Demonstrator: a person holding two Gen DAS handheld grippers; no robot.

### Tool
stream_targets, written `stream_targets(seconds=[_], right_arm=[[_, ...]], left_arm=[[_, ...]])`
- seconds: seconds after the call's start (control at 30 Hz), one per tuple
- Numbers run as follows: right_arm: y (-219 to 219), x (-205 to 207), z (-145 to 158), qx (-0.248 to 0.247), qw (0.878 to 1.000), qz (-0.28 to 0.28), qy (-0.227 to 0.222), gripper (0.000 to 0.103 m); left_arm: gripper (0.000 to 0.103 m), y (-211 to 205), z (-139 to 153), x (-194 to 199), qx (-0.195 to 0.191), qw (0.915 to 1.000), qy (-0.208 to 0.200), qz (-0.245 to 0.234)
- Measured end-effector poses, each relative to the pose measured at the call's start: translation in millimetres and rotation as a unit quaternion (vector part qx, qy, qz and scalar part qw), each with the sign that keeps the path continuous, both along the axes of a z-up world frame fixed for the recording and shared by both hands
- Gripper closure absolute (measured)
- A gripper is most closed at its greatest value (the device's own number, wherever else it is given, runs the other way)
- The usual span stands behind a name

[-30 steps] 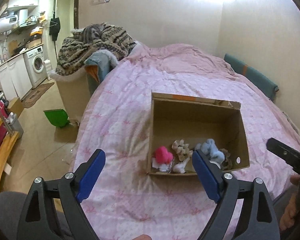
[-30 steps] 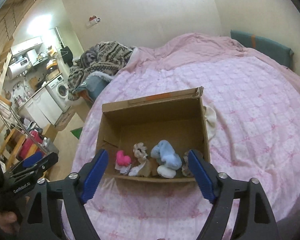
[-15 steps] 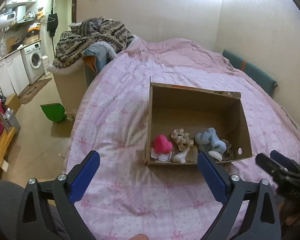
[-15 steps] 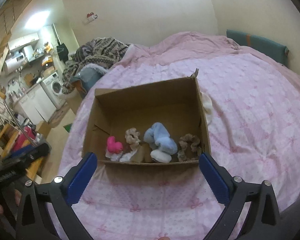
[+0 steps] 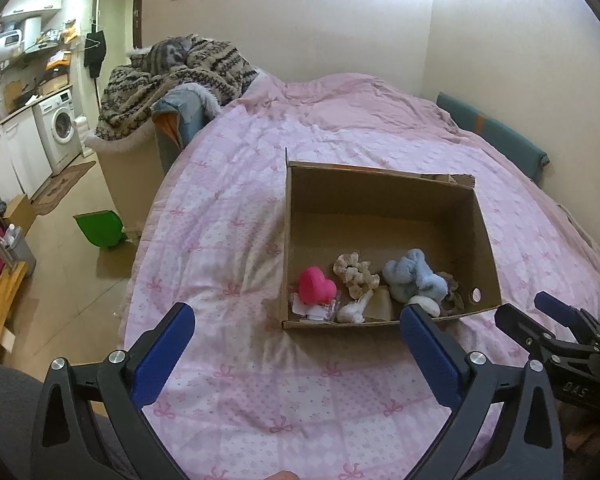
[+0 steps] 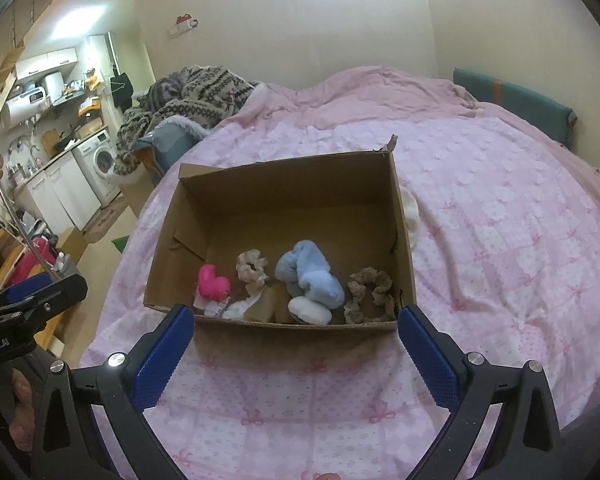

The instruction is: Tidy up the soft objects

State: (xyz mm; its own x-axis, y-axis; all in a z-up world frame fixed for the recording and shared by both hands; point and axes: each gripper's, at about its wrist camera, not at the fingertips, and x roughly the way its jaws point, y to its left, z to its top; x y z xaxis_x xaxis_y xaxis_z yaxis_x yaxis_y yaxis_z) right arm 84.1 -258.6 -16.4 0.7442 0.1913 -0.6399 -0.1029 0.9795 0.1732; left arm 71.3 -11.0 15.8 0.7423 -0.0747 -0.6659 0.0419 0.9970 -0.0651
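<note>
- Both grippers have been drawn back from the box (image 6: 284, 208) since a second ago — more quilt (image 5: 228, 392) now shows in front of it.
- Left gripper (image 5: 296, 344) and right gripper (image 6: 296, 344) are held wide open, nothing gripped.
- Soft items lie along the near wall inside: pink heart (image 6: 213, 282), beige scrunchie (image 6: 252, 270), blue plush (image 6: 310, 274), brown scrunchie (image 6: 370, 294).
- A cream item (image 6: 412, 216) is seen outside, against the box's right wall — probably unsorted.
- Judged step: between picks; next, the right gripper would need to be brought over that item and closed gently.
</note>
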Motion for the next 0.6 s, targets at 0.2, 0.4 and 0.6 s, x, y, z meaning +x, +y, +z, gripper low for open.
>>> stream_targets(seconds=[0.2,0.4,0.6], right_arm=[[-0.1,1.0,-1.3,-0.001,1.000,-0.001,0.009,0.000],[-0.2,1.0,-1.1,-0.004,1.000,-0.003,0.006,0.000],[-0.8,0.8,-1.0,-0.004,1.000,-0.005,0.006,0.000]], left_arm=[[0.001,-1.4,-1.3,-0.7,-0.003,1.0000,0.003,-0.001],[0.001,-3.3,-3.9,-0.6,-0.002,0.9999,0.009,-0.006],[0.001,-2.9,-4.3,-0.7,-0.003,0.9999,0.010,-0.006]])
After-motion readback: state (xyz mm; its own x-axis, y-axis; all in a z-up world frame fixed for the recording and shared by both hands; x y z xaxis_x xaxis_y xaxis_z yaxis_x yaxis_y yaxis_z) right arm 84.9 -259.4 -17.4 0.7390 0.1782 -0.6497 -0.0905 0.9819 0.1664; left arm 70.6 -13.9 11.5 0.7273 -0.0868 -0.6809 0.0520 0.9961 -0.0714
